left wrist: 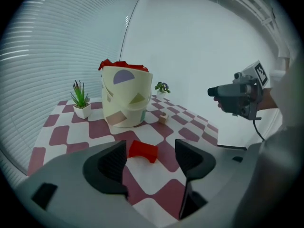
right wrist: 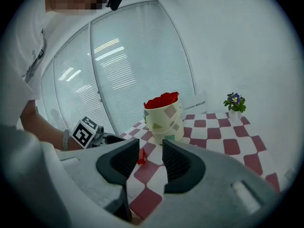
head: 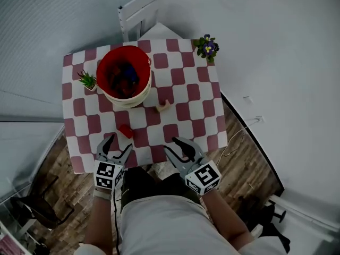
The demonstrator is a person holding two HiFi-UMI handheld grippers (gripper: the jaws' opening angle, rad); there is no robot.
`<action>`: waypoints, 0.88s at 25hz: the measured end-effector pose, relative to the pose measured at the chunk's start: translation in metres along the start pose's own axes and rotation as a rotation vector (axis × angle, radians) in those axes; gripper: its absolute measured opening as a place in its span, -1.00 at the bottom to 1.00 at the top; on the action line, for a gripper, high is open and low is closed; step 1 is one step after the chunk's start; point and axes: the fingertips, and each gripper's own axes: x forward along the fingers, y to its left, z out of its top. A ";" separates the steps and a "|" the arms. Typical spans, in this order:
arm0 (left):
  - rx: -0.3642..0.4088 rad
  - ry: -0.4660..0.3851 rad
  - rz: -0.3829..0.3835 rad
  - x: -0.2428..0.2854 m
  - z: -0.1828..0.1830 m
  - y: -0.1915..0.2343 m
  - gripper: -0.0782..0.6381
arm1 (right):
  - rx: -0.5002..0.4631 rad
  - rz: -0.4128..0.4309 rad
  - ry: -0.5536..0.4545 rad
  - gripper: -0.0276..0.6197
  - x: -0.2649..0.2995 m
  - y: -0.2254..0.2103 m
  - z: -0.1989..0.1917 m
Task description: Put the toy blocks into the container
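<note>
A small red block (head: pixel 126 131) lies on the checkered table (head: pixel 186 97) near the front left. My left gripper (head: pixel 120 142) hovers just short of it, jaws open; in the left gripper view the red block (left wrist: pixel 143 150) lies on the cloth just beyond the open jaws, untouched. A small wooden block (head: pixel 162 107) rests right of the cream bucket (head: pixel 139 97), whose red lining holds several blocks. My right gripper (head: pixel 171 145) is shut and empty at the table's front edge. From the right gripper view, the bucket (right wrist: pixel 164 118) stands straight ahead.
A potted succulent (head: pixel 87 80) stands left of the bucket and a pot of purple flowers (head: pixel 207 48) sits at the far right corner. A white chair (head: pixel 139 9) is behind the table. Blinds and walls surround the small table.
</note>
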 end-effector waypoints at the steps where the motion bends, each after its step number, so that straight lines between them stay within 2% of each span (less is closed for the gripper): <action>1: 0.013 0.018 0.000 0.005 -0.003 0.003 0.06 | 0.004 -0.012 0.005 -0.50 0.000 -0.004 -0.001; 11: 0.078 0.118 -0.006 0.047 -0.022 0.018 0.11 | 0.041 -0.110 0.028 -0.49 -0.005 -0.024 -0.010; 22: 0.113 0.157 -0.001 0.065 -0.040 0.021 0.11 | 0.080 -0.163 0.048 -0.50 -0.019 -0.028 -0.023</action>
